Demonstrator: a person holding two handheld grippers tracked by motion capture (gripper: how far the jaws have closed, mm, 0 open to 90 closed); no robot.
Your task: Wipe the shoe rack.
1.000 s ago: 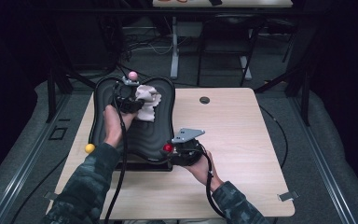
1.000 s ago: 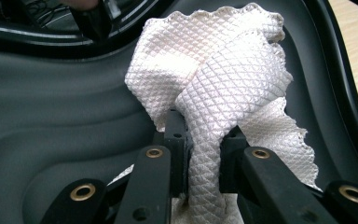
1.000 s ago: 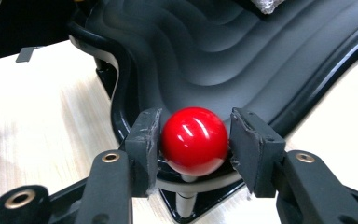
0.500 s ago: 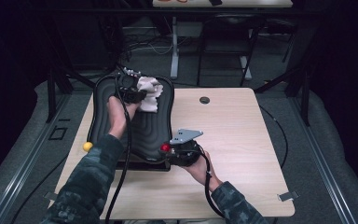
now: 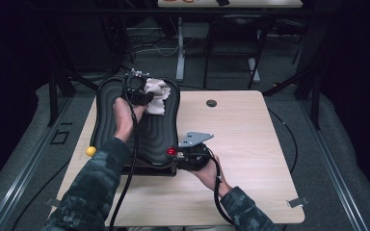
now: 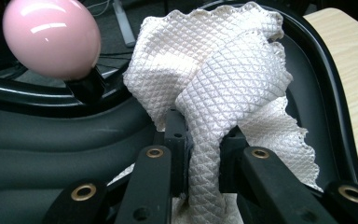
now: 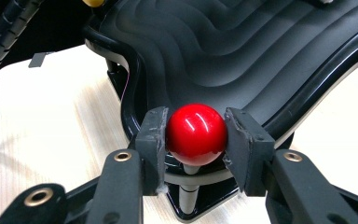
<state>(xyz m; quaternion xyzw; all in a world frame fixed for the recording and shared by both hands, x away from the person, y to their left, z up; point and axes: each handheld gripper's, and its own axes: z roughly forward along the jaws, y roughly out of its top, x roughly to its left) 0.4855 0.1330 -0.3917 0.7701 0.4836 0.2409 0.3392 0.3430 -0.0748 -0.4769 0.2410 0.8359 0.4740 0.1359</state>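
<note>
A black ribbed tray lies on the left half of the wooden table. It has ball knobs at its corners. My left gripper is over the tray's far end, shut on a white quilted cloth; the cloth bunches up between the jaws and drapes over the tray's far right corner. A pink knob stands just left of the cloth. At the tray's near right corner my right gripper is shut on the red knob.
A yellow knob marks the tray's near left corner. A round dark hole sits in the table's far middle. Bare wood stretches to the right of the tray. Dark table legs and cables stand beyond the far edge.
My left gripper has carried the cloth toward the tray's far right corner, wiping along the far end. The right gripper has stayed on the red knob.
</note>
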